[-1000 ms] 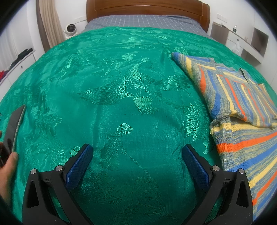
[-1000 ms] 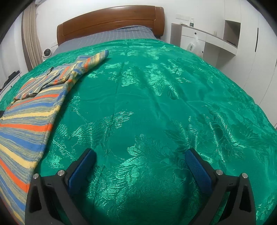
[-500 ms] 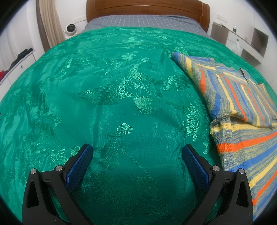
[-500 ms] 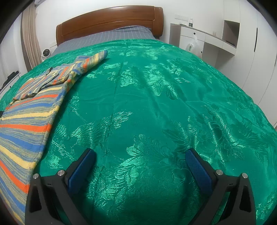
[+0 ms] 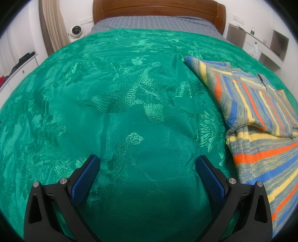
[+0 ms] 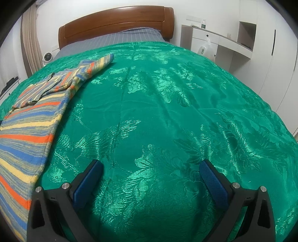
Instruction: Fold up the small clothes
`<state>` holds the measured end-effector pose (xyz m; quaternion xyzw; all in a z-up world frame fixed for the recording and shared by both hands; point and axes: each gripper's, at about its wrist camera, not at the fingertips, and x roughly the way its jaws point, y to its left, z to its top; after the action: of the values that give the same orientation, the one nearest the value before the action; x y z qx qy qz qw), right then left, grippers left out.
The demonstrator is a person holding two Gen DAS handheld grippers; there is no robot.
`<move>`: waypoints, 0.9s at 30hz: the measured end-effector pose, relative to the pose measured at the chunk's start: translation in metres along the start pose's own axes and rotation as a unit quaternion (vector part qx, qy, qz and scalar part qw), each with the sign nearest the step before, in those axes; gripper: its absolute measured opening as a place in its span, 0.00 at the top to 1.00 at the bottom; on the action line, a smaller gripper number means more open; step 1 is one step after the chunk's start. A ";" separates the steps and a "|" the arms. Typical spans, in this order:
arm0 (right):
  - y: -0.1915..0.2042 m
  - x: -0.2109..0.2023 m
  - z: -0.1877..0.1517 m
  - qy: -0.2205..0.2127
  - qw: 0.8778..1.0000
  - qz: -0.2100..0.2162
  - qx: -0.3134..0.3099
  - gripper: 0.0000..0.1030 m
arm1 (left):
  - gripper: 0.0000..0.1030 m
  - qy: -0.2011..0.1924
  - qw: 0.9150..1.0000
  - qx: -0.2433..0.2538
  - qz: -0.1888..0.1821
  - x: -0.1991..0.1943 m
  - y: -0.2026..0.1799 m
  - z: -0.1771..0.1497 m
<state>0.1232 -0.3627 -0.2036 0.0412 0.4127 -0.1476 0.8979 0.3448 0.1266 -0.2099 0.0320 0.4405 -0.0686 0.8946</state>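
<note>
A striped knit sweater (image 5: 257, 115) in blue, yellow, orange and grey lies flat on the green bedspread (image 5: 130, 104), one sleeve folded across its body. It fills the right side of the left wrist view and the left side of the right wrist view, sweater (image 6: 31, 126). My left gripper (image 5: 147, 163) hovers open over bare bedspread, just left of the sweater's edge. My right gripper (image 6: 150, 167) is open too, above the bedspread (image 6: 167, 104) to the right of the sweater. Neither holds anything.
A wooden headboard (image 5: 158, 9) and grey checked sheet (image 5: 152, 22) lie at the far end. A small white fan (image 5: 75, 31) stands far left; a white cabinet and shelves (image 6: 223, 42) run along the right wall. Curtains (image 5: 54, 24) hang at back left.
A hand holding a dark phone-like object at the left edge of the left wrist view is gone. Both grippers stayed open and nearly still; the right wrist view shifted slightly.
</note>
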 end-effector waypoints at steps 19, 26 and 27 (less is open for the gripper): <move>-0.006 -0.005 -0.003 -0.005 1.000 0.018 0.011 0.01 | 0.00 0.000 1.000 0.000 0.000 0.000 0.000 0.000; -0.009 -0.006 -0.004 -0.009 0.999 0.028 0.016 0.00 | 0.00 0.000 1.000 0.000 -0.001 0.000 0.000 0.000; -0.009 -0.006 -0.005 -0.009 0.999 0.029 0.016 0.00 | 0.00 0.000 1.000 0.000 -0.001 0.000 -0.001 0.000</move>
<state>0.1135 -0.3691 -0.2015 0.0661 0.4009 -0.1283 0.9047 0.3448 0.1261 -0.2101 0.0318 0.4402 -0.0694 0.8947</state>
